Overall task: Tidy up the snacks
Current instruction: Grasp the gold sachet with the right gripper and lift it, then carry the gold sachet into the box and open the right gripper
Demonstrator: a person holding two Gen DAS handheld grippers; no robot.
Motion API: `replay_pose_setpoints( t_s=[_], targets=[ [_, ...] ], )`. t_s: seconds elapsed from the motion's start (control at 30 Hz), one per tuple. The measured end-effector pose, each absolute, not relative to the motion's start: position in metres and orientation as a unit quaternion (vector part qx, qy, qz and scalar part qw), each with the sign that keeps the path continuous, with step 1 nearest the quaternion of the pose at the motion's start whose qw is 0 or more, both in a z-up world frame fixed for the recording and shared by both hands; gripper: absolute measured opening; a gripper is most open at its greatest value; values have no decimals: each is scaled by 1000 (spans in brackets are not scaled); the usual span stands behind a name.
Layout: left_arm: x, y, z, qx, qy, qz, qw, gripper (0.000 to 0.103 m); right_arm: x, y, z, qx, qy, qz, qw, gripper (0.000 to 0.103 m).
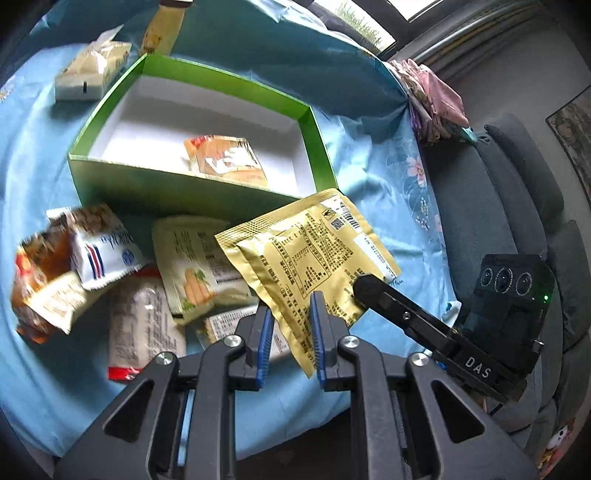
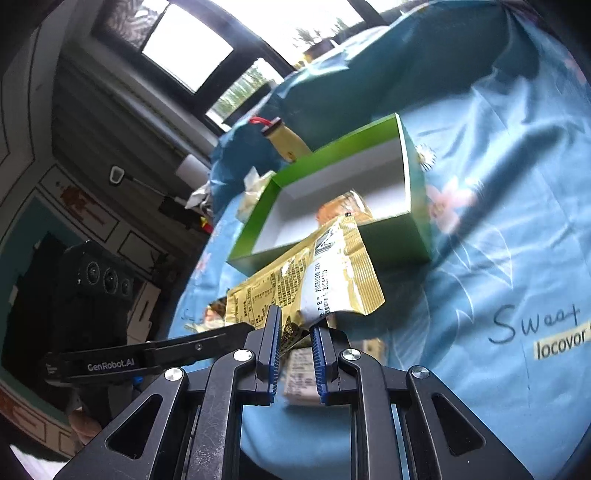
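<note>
A gold snack packet (image 1: 306, 251) (image 2: 332, 266) with printed text hangs above the blue cloth, just in front of the green box (image 1: 184, 184) (image 2: 388, 236). My left gripper (image 1: 291, 325) is shut on its lower corner. My right gripper (image 2: 295, 328) is shut on the opposite edge; its black finger (image 1: 364, 284) shows against the packet in the left wrist view. The box is white inside and holds one orange snack packet (image 1: 225, 158) (image 2: 340, 206). Several other snack packets (image 1: 192, 266) lie in a loose pile on the cloth at the left, below the gold one.
A tissue pack (image 1: 92, 70) and a yellow bottle (image 1: 162, 33) (image 2: 284, 140) stand behind the box. A grey sofa (image 1: 517, 206) runs along the table's right side, with pink folded cloth (image 1: 432, 96) at its corner. Windows (image 2: 184, 48) lie beyond.
</note>
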State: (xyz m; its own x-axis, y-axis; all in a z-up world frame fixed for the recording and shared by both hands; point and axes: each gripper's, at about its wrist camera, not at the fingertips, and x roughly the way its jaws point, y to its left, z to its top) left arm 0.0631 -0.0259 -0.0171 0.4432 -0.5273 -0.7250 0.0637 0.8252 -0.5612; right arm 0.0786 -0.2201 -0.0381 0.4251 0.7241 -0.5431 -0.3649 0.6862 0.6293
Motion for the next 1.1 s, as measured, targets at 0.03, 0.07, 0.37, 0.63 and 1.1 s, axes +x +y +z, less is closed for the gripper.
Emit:
replay_pose_setpoints(
  t_s=[0.03,0.07,0.37,0.63,1.1],
  targets=[
    [65,-25,-16,-232,493,-179,819,17,81,-218,-36,212,417,336,818,18],
    [67,-24,-14,-230,491,-178,821,17,82,-217,-35,211,415,337,818,18],
    [95,-15,-5,-226,477,-171,832,17,107,-201,-19,191,398,345,829,18],
    [130,-8,-4,-221,473,-169,836,17,137,-192,-15,177,389,341,837,18],
    [183,9,-27,-218,492,-143,831,18,190,-168,-31,145,410,332,837,18]
  ],
)
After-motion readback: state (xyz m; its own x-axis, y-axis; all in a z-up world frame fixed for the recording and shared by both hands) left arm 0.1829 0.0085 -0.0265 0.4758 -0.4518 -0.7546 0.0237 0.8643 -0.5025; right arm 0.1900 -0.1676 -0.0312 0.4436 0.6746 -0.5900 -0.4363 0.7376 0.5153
